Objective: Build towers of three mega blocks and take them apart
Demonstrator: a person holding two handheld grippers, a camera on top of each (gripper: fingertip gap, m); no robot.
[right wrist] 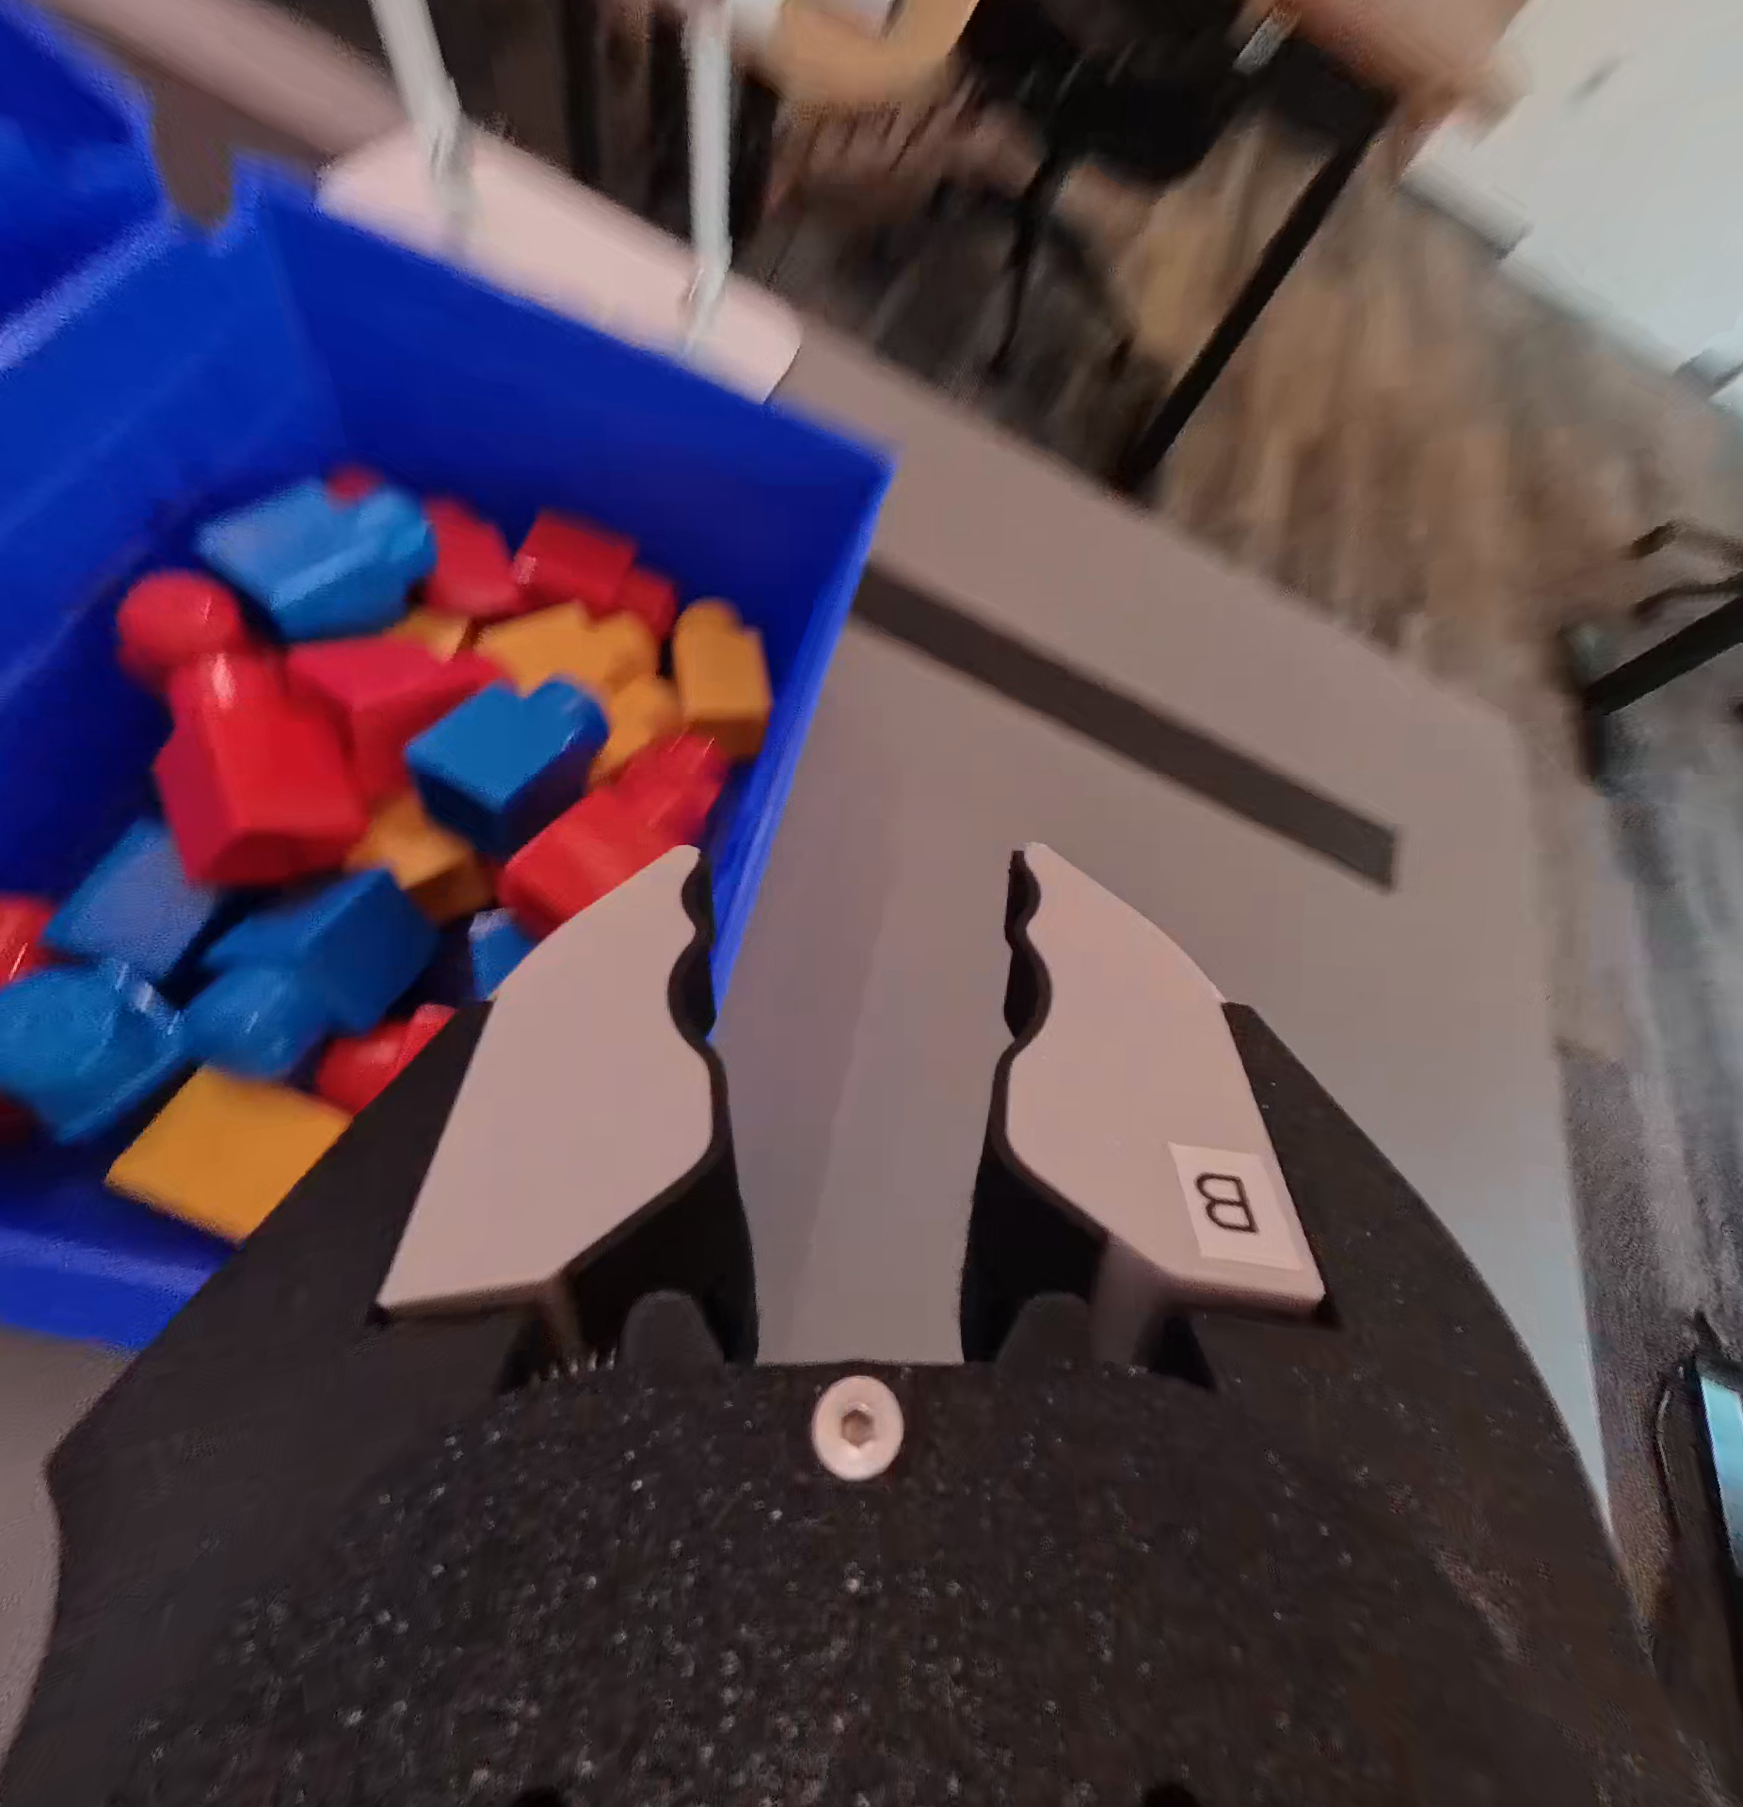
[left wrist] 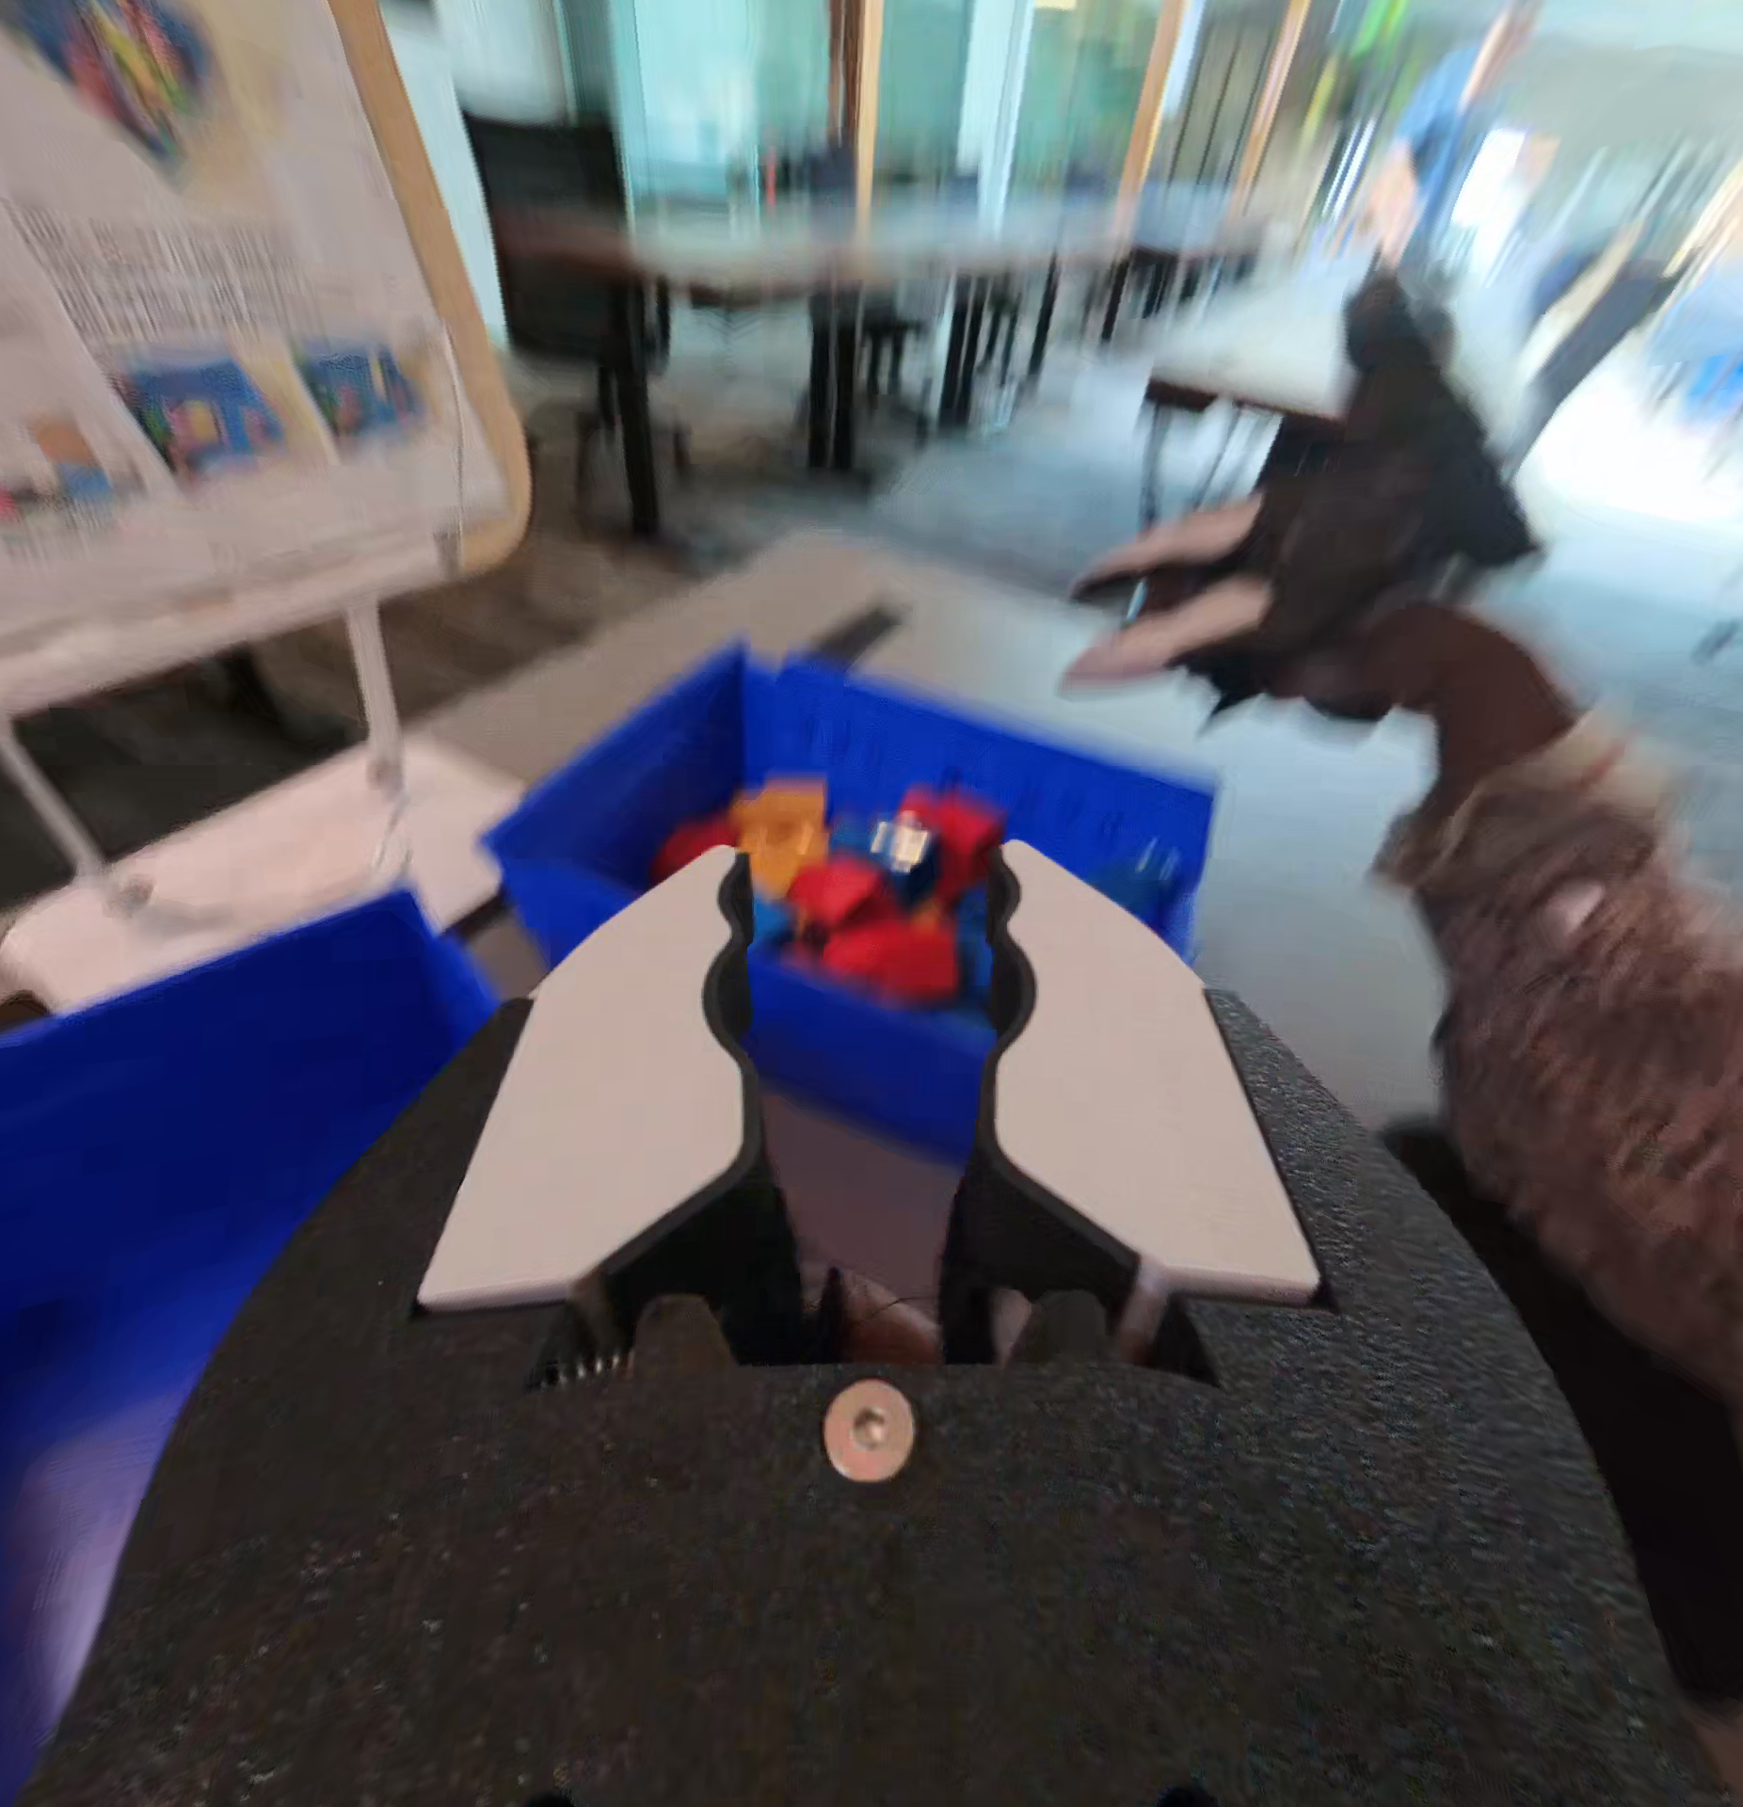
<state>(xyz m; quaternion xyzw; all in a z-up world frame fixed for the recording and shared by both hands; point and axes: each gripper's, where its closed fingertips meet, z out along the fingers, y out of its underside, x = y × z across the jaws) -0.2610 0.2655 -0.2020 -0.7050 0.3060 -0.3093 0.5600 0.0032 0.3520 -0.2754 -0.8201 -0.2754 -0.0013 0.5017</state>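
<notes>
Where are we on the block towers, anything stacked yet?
Done: nothing visible; no tower shows in either view. The blocks, red, blue and orange, lie loose in the blue bin. In hand: nothing; the left claw and right claw are both open and empty, the right one beside the bin over the grey table. Left: picking, stacking three, then taking apart.

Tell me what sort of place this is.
Probably an open office or common room: more tables and a chair stand behind, glass partitions line the back, and a poster stand sits by the blue bin.
</notes>
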